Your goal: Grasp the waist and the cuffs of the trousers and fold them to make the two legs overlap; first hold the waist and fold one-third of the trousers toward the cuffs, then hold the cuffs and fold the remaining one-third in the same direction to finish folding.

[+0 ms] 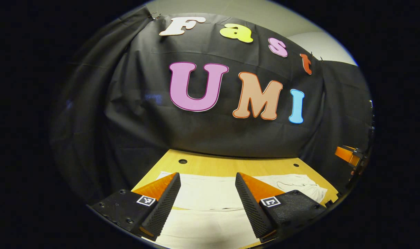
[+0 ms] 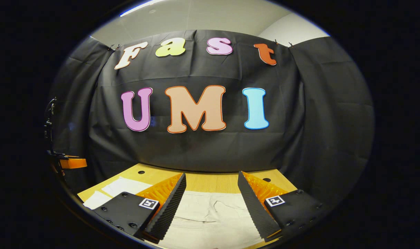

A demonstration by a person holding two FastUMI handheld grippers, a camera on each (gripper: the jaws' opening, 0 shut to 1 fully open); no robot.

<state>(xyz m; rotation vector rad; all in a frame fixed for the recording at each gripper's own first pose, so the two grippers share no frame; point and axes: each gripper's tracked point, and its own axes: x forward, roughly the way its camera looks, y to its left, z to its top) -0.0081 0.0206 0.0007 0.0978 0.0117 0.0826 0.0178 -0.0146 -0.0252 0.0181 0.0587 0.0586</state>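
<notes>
White trousers (image 1: 210, 197) lie spread flat on a wooden table (image 1: 230, 166). In the left gripper view the gathered waist end with a drawstring (image 1: 300, 186) lies to the right. My left gripper (image 1: 207, 176) hovers open just above the cloth, holding nothing. In the right gripper view the trousers (image 2: 210, 211) run under my right gripper (image 2: 211, 174), which is also open with nothing between its fingers. The leg ends (image 2: 120, 186) stretch off to the left there. Neither gripper touches the fabric as far as I can tell.
The table has small round holes (image 1: 182, 161) (image 2: 266, 180) near its far edge. The black cloth wall stands right behind the table. Part of the other gripper shows at the right edge of the left gripper view (image 1: 348, 155) and at the left edge of the right gripper view (image 2: 70, 162).
</notes>
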